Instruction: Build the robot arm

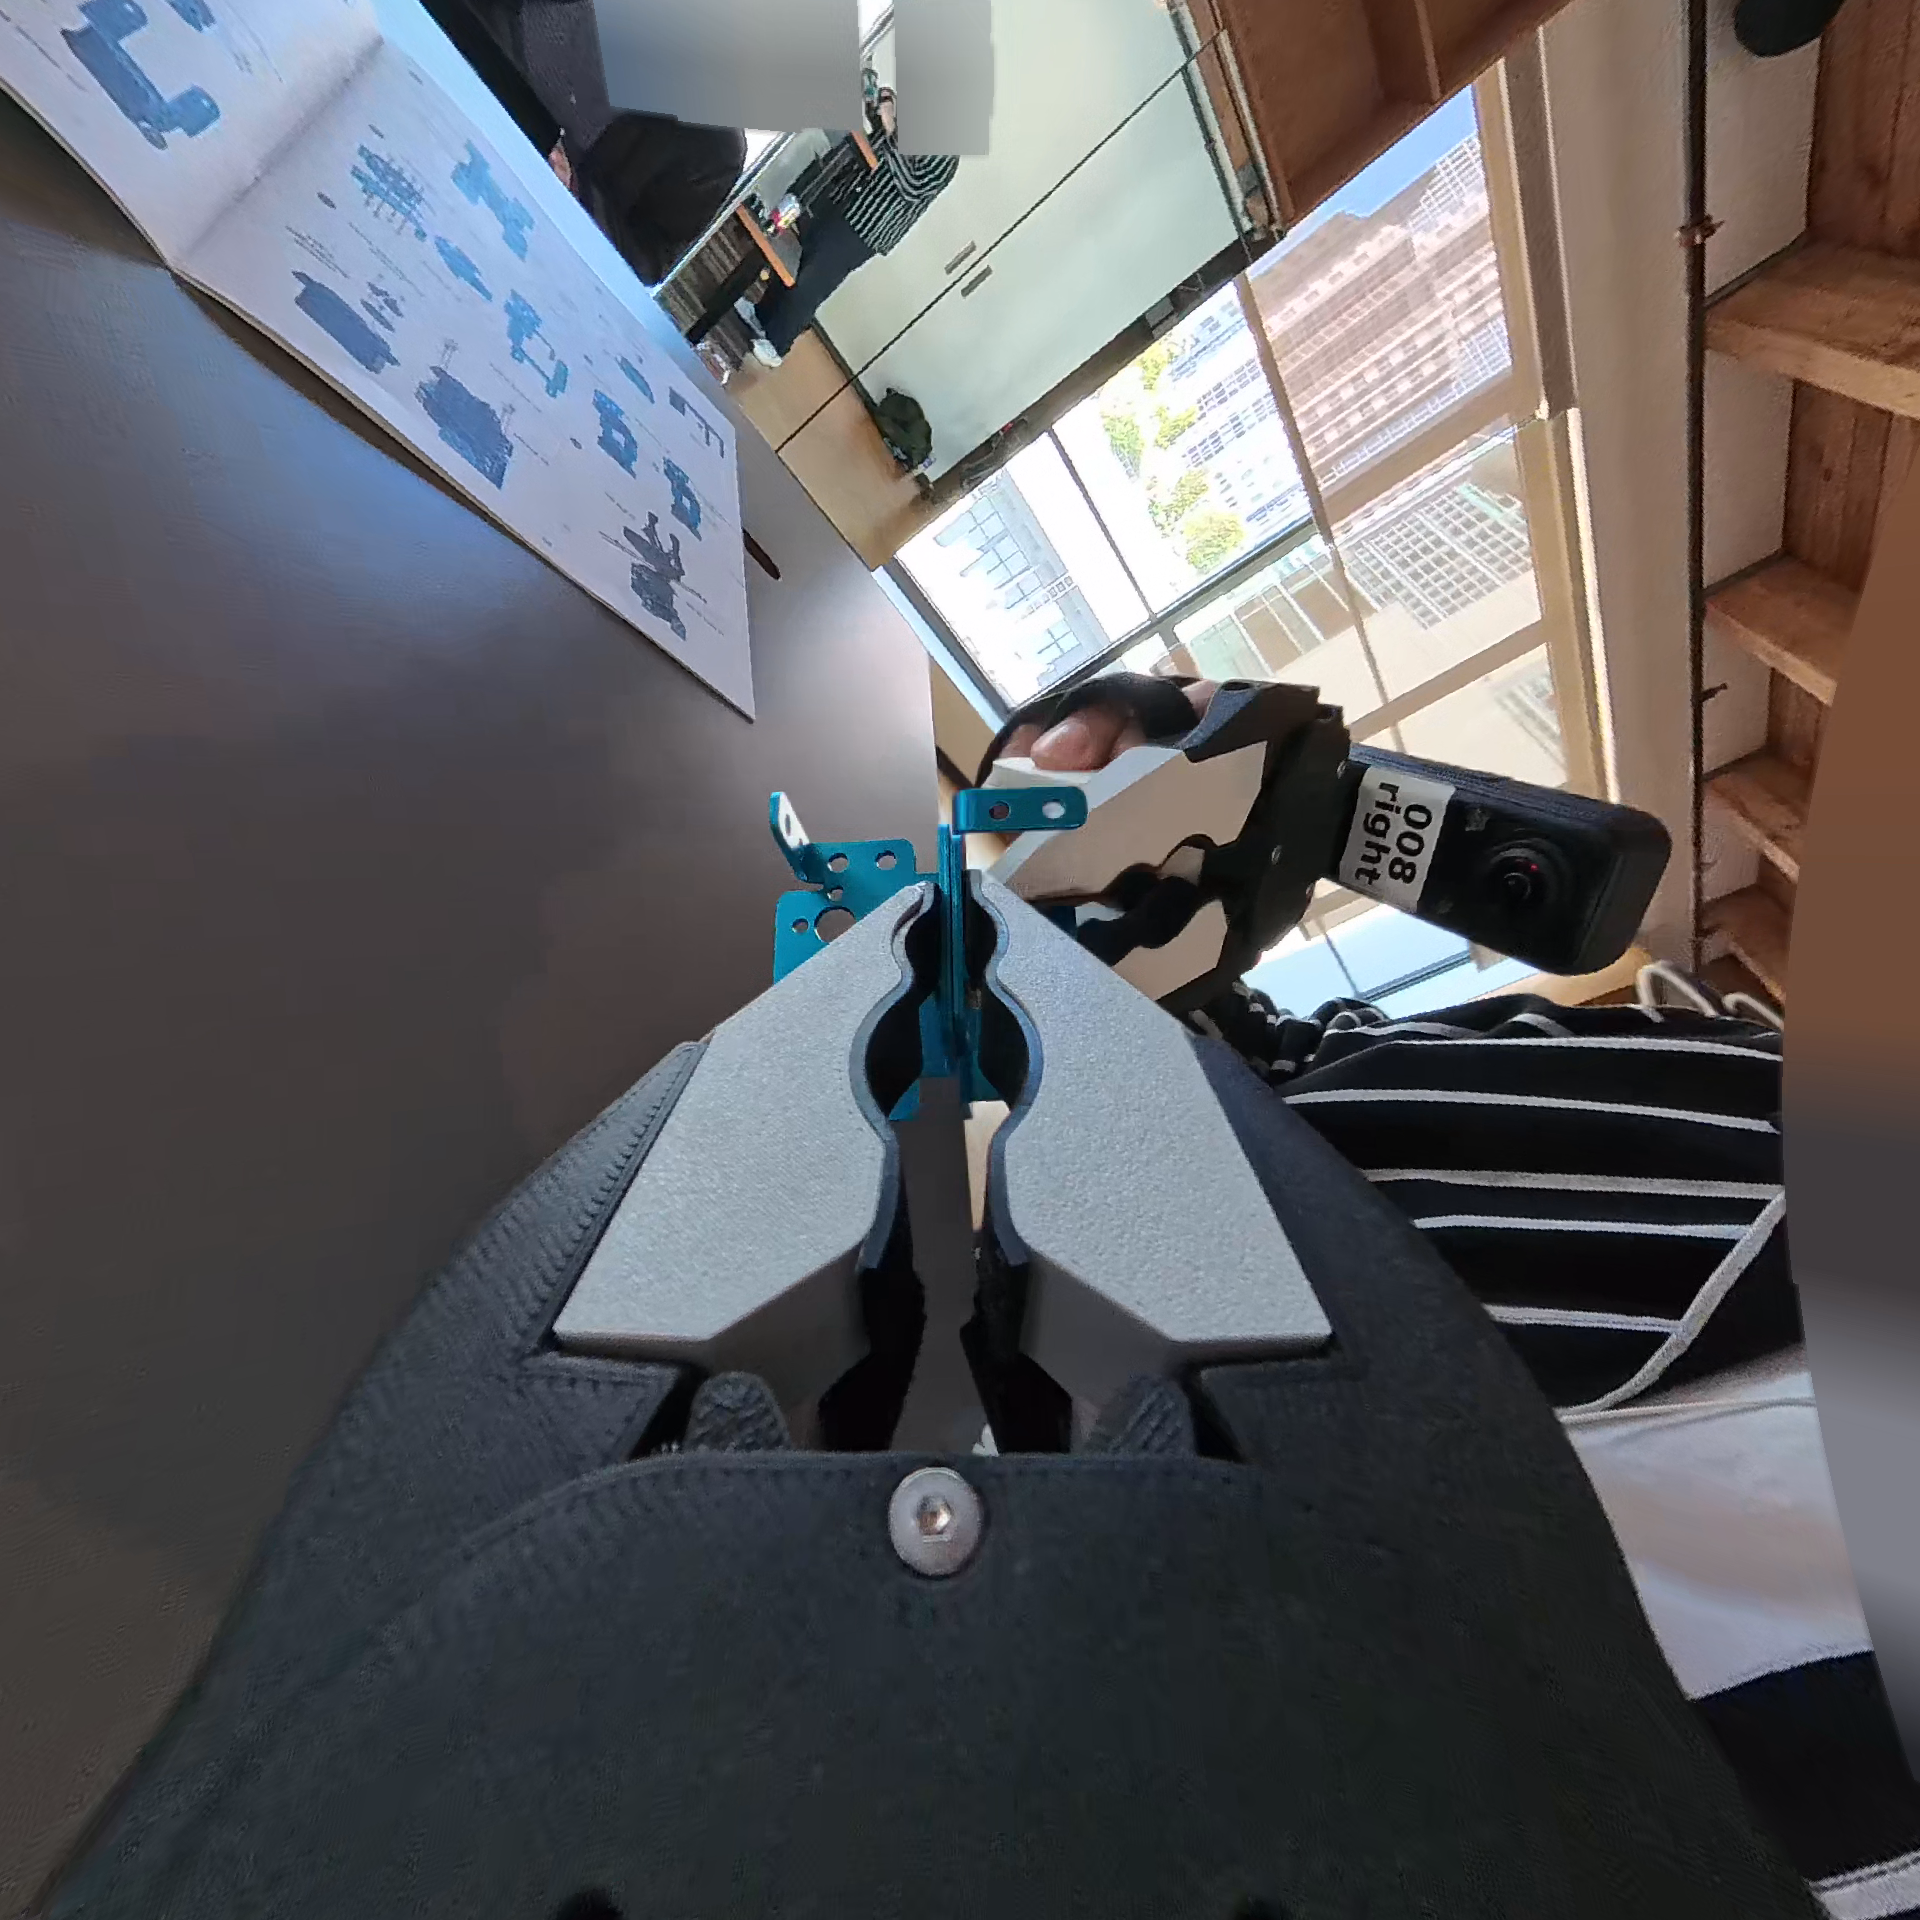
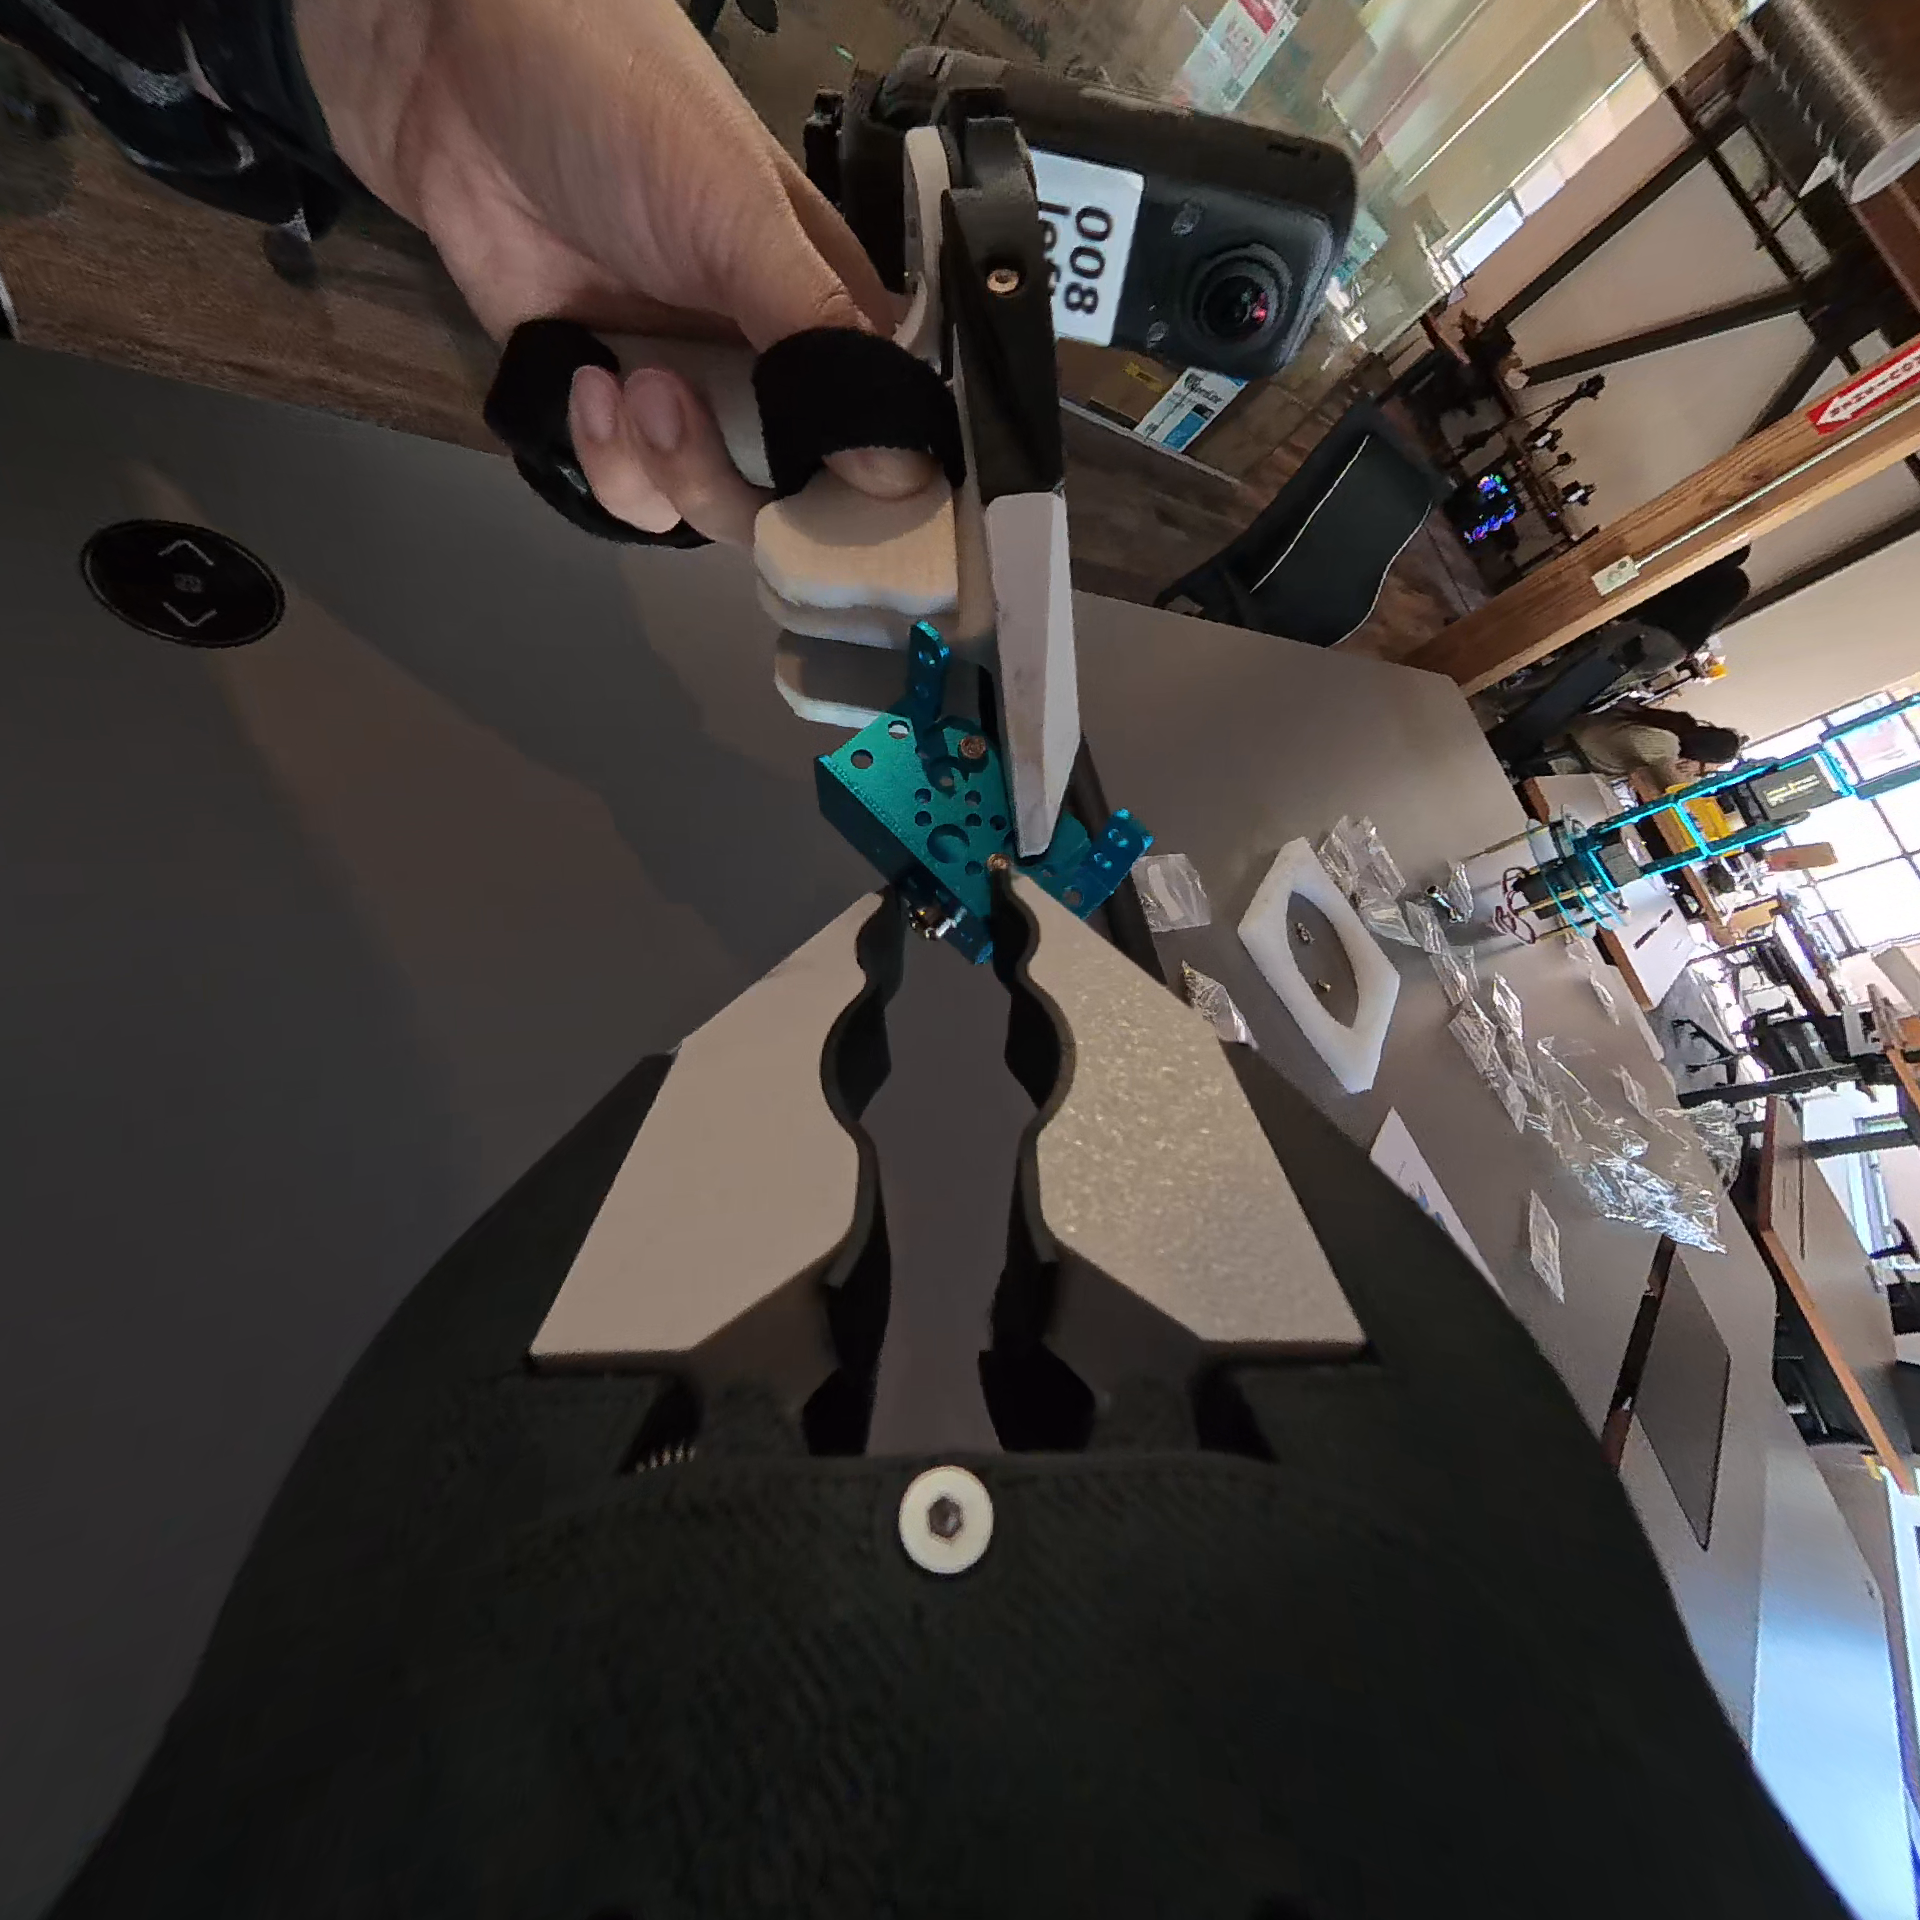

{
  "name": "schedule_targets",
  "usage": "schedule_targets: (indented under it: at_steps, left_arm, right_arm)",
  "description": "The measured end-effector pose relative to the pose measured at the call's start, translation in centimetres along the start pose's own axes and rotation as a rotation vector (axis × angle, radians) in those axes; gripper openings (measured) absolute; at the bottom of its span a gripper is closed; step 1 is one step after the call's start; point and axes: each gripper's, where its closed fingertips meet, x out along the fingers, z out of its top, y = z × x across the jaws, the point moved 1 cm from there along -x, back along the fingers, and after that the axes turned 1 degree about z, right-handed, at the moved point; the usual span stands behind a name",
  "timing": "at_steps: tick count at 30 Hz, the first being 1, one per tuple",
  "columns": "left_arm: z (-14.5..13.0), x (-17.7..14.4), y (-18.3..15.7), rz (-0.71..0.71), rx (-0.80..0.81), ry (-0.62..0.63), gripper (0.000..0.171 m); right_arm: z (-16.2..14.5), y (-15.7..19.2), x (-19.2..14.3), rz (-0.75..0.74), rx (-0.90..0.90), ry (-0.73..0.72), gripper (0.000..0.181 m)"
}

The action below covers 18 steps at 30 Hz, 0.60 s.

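A blue metal bracket assembly (image 1: 847, 883) with many holes is held in the air above the dark grey table (image 1: 260, 935). My left gripper (image 1: 951, 902) is shut on a thin upright plate of it. In the right wrist view the bracket (image 2: 914, 800) sits just beyond my right gripper (image 2: 943, 896), whose jaws are closed on its lower edge, next to a small screw. The left gripper's white fingers (image 2: 1029, 675) come down onto the bracket from above. The right gripper's fingers (image 1: 1101, 821) reach the bracket from the right. A hand holds each gripper.
An open instruction sheet (image 1: 468, 364) with blue drawings lies on the table beyond the left gripper. A white foam block (image 2: 1320, 966), several clear plastic bags (image 2: 1610, 1132) and a round control button (image 2: 182, 582) are on the table. Windows and wooden shelves stand behind. The grippers are tip to tip, or close to it. From either gripper's tips it is about 20 centimetres to the round control button (image 2: 182, 582).
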Motion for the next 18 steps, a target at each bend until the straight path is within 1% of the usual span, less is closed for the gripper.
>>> schedule_targets:
  at_steps: [4, 5, 6, 7, 10, 18]
  left_arm:
    - [0.3, -0.04, 0.1, 0.0, -0.005, -0.014, 0.002]
    - [0.33, -0.08, 0.08, -0.001, -0.004, -0.011, 0.002]
    - [0.31, -0.09, 0.08, 0.003, 0.0, -0.006, 0.002]
    - [0.23, -0.06, 0.03, 0.006, 0.004, 0.002, 0.002]
    - [0.08, 0.01, 0.1, 0.019, 0.009, 0.013, 0.002]
    - [0.35, -0.05, -0.13, 0.012, 0.005, -0.009, 0.002]
  right_arm:
    - [-0.06, -0.41, 0.17, -0.045, 0.009, 0.009, 0.019]
    - [-0.05, -0.72, 0.2, -0.072, 0.0, 0.009, 0.026]
    - [-0.04, -0.76, 0.23, -0.077, -0.011, 0.007, 0.028]
    - [-0.04, -0.44, 0.33, -0.052, -0.014, 0.006, 0.024]
    - [-0.08, -0.15, 0.41, -0.027, -0.017, -0.002, 0.021]
    - [-0.04, -0.4, 0.11, -0.05, 0.007, -0.002, 0.015]
